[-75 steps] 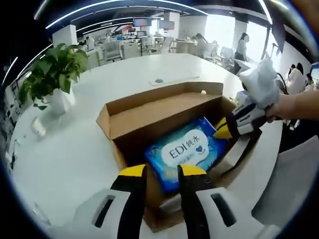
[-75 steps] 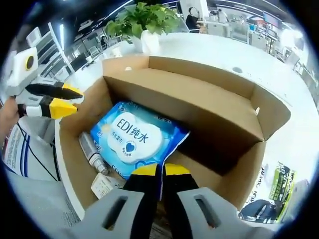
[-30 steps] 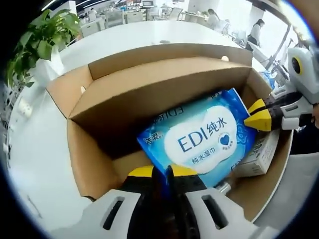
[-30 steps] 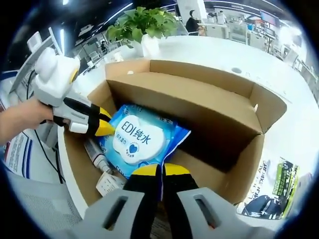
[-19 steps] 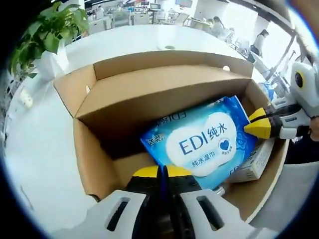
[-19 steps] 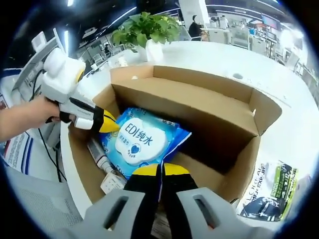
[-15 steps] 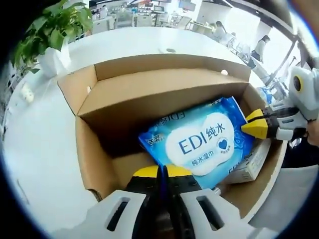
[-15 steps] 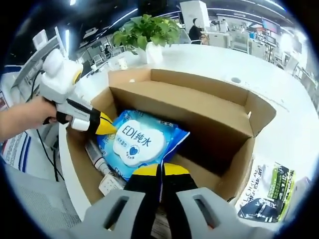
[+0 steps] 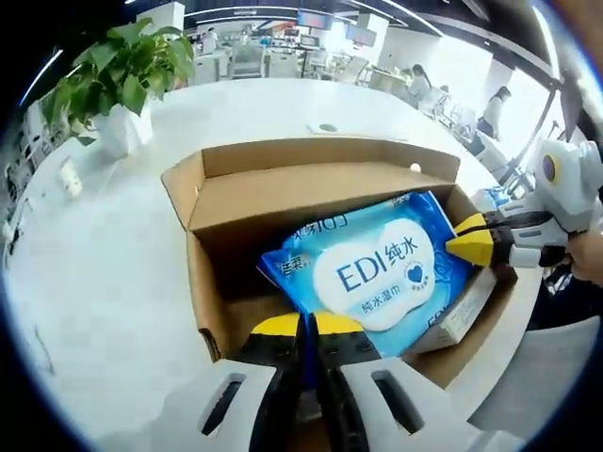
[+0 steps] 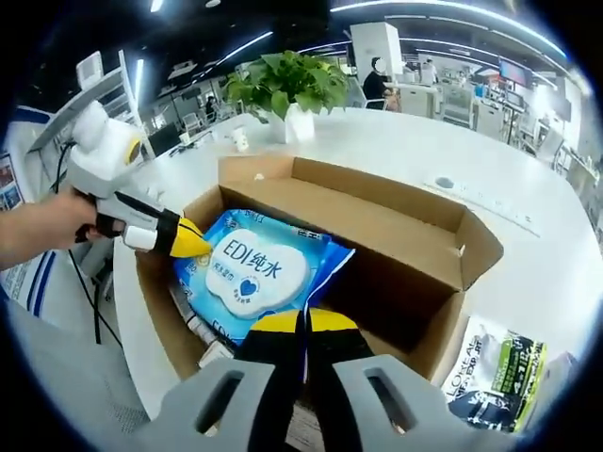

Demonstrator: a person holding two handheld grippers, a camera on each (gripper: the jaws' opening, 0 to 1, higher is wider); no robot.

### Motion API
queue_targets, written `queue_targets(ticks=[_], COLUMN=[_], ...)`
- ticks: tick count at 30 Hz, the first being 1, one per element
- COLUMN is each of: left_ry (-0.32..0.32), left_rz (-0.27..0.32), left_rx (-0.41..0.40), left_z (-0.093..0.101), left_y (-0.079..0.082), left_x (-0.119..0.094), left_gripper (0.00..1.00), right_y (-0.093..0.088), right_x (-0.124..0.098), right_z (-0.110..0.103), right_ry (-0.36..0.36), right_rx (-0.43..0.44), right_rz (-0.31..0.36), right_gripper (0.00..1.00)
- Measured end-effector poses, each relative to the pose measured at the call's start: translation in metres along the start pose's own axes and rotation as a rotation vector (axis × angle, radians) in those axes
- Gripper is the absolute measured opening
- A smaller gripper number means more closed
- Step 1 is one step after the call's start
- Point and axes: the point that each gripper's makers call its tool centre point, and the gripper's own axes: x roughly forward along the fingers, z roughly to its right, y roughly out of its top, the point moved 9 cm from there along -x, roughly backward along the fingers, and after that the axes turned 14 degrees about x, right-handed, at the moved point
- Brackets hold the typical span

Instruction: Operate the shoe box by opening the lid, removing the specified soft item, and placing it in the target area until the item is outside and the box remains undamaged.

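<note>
Left gripper (image 9: 308,325) and right gripper (image 10: 302,322): jaws closed, each clamping an opposite edge of the blue wipes pack (image 9: 377,268), held tilted at frame centre above the open cardboard box (image 9: 226,301)

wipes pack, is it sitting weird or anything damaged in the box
The wipes pack is tilted, propped up out of the cardboard box, pinched at opposite edges by the left tool and right tool. No tears or crushed walls show.

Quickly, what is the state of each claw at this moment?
Left claw: shut on the blue soft wet-wipes pack.
Right claw: shut on the same pack's opposite edge, above the open brown cardboard box.
</note>
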Motion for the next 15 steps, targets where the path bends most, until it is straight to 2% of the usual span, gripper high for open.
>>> queue_targets(ticks=[10, 15], left_ry=[0.012, 0.007], left_rz=[0.049, 0.072], left_rx=[0.008, 0.018], left_z=[0.002, 0.007], left_y=[0.013, 0.022], left_x=[-0.021, -0.033], left_gripper=[0.00, 0.00], right_y=[0.012, 0.020], right_x=[-0.016, -0.031], right_z=[-0.007, -0.010], right_ry=[0.022, 0.027], right_rx=[-0.002, 0.014], right_rz=[0.027, 0.035], right_gripper=[0.00, 0.00])
